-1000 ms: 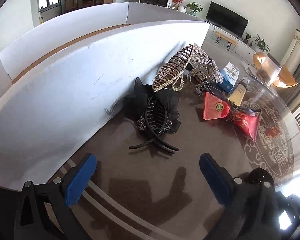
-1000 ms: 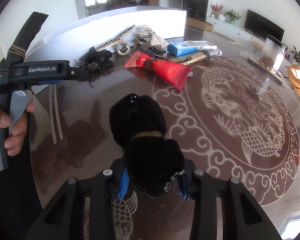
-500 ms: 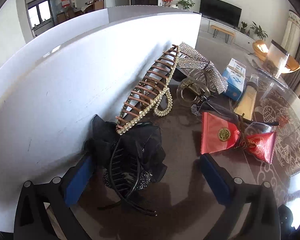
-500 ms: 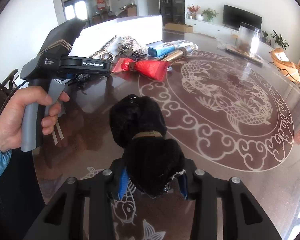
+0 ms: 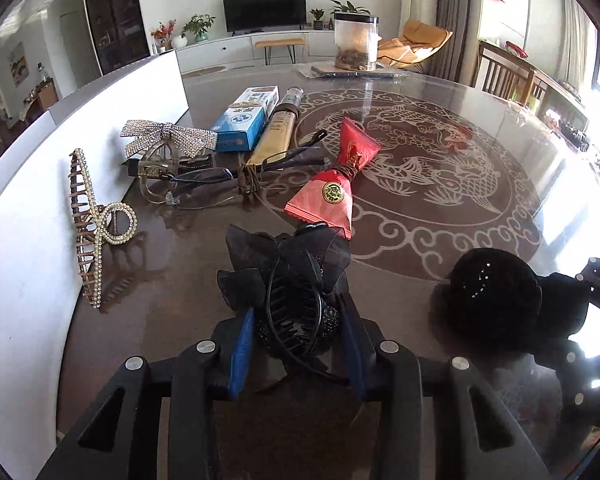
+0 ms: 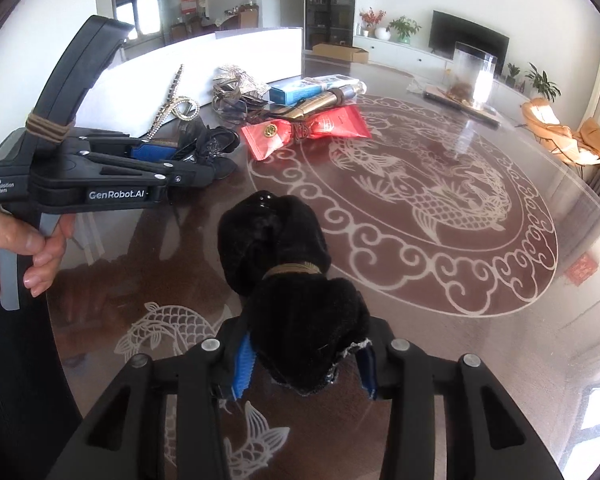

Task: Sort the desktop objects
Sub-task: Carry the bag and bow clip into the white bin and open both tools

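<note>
My left gripper (image 5: pixel 296 344) is shut on a black bow hair claw (image 5: pixel 292 280) and holds it just above the table; it also shows in the right wrist view (image 6: pixel 208 148). My right gripper (image 6: pixel 306 364) is shut on a black velvet hair bow (image 6: pixel 288 280), which also shows at the right of the left wrist view (image 5: pixel 496 292). A pearl hair claw (image 5: pixel 96 224) leans on the white box wall (image 5: pixel 24 248). A rhinestone bow clip (image 5: pixel 168 136), glasses (image 5: pixel 204 184) and a red tube (image 5: pixel 336 188) lie behind.
A blue box (image 5: pixel 248 116) and a gold tube (image 5: pixel 278 132) lie at the back of the glass-topped table (image 5: pixel 440 208). A clear jar (image 5: pixel 356 40) stands at the far edge. The white box (image 6: pixel 236 56) stands at the left.
My left gripper has closed on the black bow hair claw and swung right, away from the white wall. My right gripper still holds the velvet bow and has barely moved.
</note>
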A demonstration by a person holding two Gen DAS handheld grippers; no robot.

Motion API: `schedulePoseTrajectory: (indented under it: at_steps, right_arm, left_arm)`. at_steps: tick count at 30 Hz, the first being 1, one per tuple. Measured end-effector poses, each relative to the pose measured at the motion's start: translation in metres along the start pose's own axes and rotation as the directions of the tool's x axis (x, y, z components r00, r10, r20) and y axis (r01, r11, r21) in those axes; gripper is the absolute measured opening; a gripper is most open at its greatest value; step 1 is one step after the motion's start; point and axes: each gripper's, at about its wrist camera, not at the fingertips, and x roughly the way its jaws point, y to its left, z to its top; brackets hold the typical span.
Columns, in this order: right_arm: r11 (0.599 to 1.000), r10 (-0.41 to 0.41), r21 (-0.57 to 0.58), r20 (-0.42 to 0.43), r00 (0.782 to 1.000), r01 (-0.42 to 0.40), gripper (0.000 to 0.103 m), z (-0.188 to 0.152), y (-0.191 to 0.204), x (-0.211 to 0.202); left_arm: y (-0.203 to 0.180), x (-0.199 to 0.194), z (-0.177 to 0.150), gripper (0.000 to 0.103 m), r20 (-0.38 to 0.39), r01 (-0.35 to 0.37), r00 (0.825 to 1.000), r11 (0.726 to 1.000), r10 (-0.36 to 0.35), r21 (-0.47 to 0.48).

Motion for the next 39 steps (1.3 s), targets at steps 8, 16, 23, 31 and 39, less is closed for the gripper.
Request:
schedulePoseTrajectory:
  at_steps: [8, 16, 23, 31, 39]
  right_arm:
    - [1.000, -0.017, -0.005, -0.013, 1.000, 0.017, 0.080, -0.001, -0.001, 0.002]
    - [0.999, -0.029, 0.017, -0.026, 0.999, 0.030, 0.090, -0.001, -0.003, 0.005]
    - [0.999, -0.023, 0.031, -0.036, 0.999, 0.024, 0.094, -0.001, -0.006, 0.007]
    - [1.000, 0.030, 0.002, -0.055, 0.998, -0.029, 0.098, 0.003, -0.003, 0.007]
    - [0.979, 0.012, -0.202, -0.124, 0.992, -0.037, 0.078, 0.041, 0.021, 0.026]
  left_arm:
    - [0.016, 0.002, 0.000, 0.071, -0.016, -0.066, 0.998, 0.996, 0.065, -0.064]
    - [0.023, 0.005, -0.003, 0.085, -0.033, -0.064, 0.998, 0.993, 0.060, -0.103]
    - [0.029, 0.009, -0.005, 0.100, -0.051, -0.069, 0.997, 0.988, 0.063, -0.140]
    - [0.029, 0.009, -0.005, 0.103, -0.056, -0.068, 0.997, 0.988, 0.061, -0.141]
    - [0.028, 0.014, 0.003, 0.100, -0.038, -0.031, 0.999, 0.993, 0.027, -0.110]
